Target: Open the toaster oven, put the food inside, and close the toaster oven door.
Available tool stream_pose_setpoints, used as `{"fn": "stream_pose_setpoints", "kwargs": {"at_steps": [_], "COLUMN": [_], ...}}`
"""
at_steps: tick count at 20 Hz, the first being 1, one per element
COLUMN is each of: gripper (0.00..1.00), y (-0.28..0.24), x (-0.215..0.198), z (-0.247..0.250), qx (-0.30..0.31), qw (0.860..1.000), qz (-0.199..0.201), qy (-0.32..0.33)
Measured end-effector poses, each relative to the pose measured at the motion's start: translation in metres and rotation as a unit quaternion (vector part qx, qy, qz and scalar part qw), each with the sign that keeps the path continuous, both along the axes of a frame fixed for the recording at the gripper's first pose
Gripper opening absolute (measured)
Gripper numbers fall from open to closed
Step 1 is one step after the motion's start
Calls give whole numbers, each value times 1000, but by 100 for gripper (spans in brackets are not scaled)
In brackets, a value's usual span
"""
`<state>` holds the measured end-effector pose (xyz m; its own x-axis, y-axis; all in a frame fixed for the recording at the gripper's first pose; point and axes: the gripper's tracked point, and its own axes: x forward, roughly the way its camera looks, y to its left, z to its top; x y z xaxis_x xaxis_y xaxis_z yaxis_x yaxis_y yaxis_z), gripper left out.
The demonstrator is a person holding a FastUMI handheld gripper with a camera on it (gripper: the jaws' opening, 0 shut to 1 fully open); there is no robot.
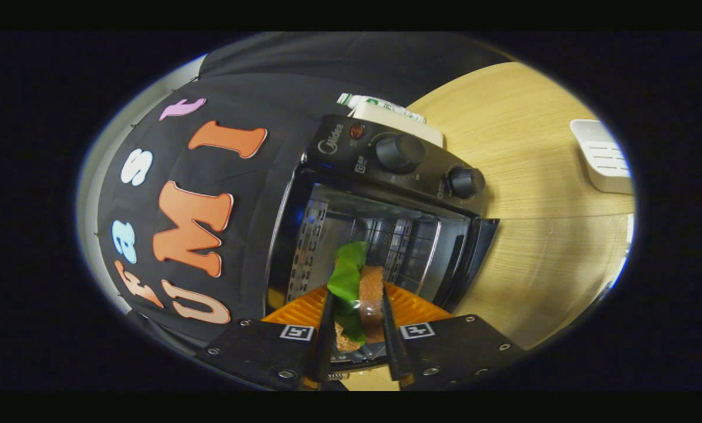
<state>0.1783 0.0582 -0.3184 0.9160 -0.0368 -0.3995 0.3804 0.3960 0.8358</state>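
Sandwich [359, 288] between gripper [356, 305] fingers, seemingly before oven [386, 194].

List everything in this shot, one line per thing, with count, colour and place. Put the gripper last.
toaster oven: one, black, on the wooden table just beyond the gripper, door open, chamber facing the camera.
knobs: two, black, on the toaster oven's control panel.
indicator light: one, red, on the control panel beside the knobs.
sandwich: one, brown bread with green lettuce, held between the jaws, in front of the open chamber.
box: one, cream with green print, behind the toaster oven.
white device: one, white, on the table off to the knob side of the oven.
table: one, light wood, under everything.
gripper: one, jaws closed on the sandwich.
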Motion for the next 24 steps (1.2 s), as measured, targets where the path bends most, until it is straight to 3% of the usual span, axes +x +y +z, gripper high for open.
{"fn": "stream_pose_setpoints", "kwargs": {"at_steps": [1, 2, 4, 8, 16, 19, 24], "gripper": [43, 57, 73, 98, 98, 98, 98], "y": [4, 5, -3, -14, -16, -22, -29], "x": [-5, -6, -11, -34, -58, -69, -123], "z": [-5, -11, -6, 3, 5, 7, 11], "qx": [-10, -14, -18, -77, -95, -136, -244], "qw": [1000, 1000, 1000, 997, 995, 991, 967], "qz": [2, -2, -12, -20, 4, 7, 68], "qy": [13, 16, 10, 11, 20, 19, 5]}}
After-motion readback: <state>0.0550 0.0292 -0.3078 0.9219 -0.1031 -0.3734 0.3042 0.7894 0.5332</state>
